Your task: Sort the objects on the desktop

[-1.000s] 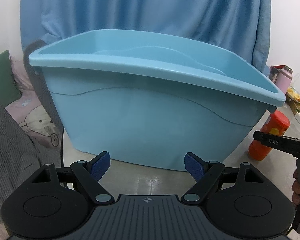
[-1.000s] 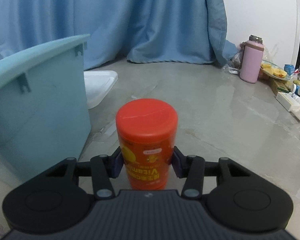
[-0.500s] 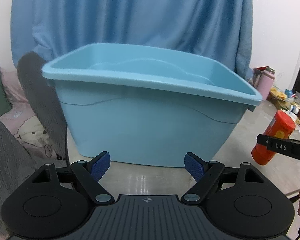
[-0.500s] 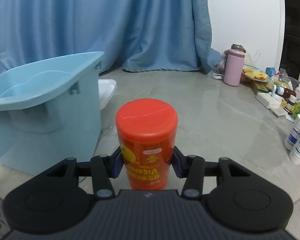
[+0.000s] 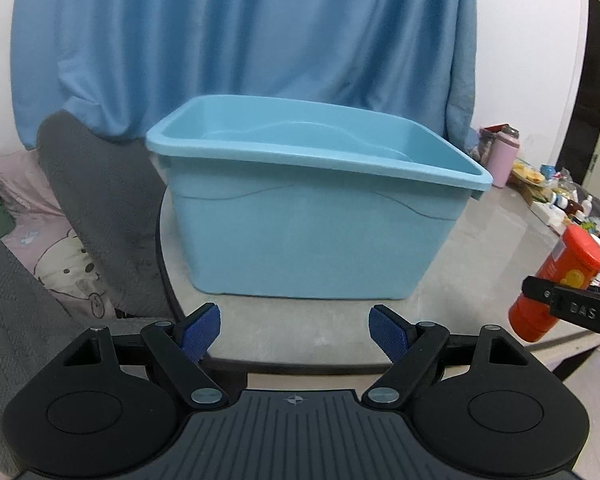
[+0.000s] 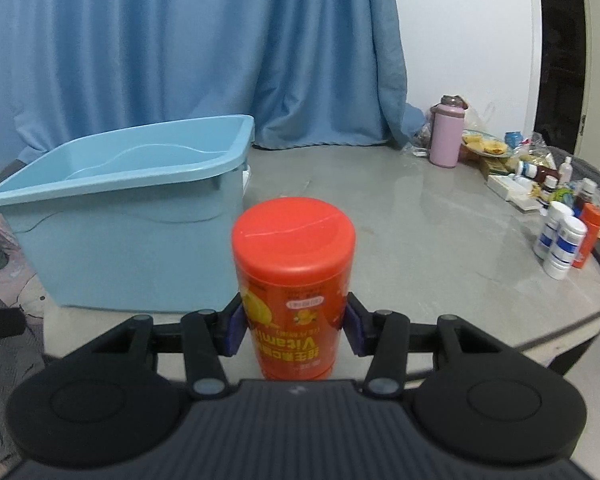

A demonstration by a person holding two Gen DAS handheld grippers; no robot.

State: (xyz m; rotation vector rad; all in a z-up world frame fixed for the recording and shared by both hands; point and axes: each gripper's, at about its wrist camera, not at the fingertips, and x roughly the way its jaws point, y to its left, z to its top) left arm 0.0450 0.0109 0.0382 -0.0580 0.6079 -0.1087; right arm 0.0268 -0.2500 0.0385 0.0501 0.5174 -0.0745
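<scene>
My right gripper (image 6: 294, 330) is shut on an orange vitamin bottle (image 6: 294, 280) and holds it above the grey table, to the right of a light blue plastic bin (image 6: 140, 216). The bottle (image 5: 556, 280) and part of the right gripper also show at the right edge of the left wrist view. My left gripper (image 5: 296, 326) is open and empty, near the table's front edge, facing the bin (image 5: 312, 220). The bin's inside looks empty as far as I can see.
A pink flask (image 6: 446, 132), a plate of food (image 6: 486, 146) and several small bottles (image 6: 560, 240) stand along the table's right side. A blue curtain (image 6: 180, 40) hangs behind. A grey chair and pink bedding (image 5: 60, 220) lie left of the table.
Both grippers have pulled back and risen, so the bin looks smaller and farther. The right gripper has lifted the orange bottle with it. The left gripper stays open.
</scene>
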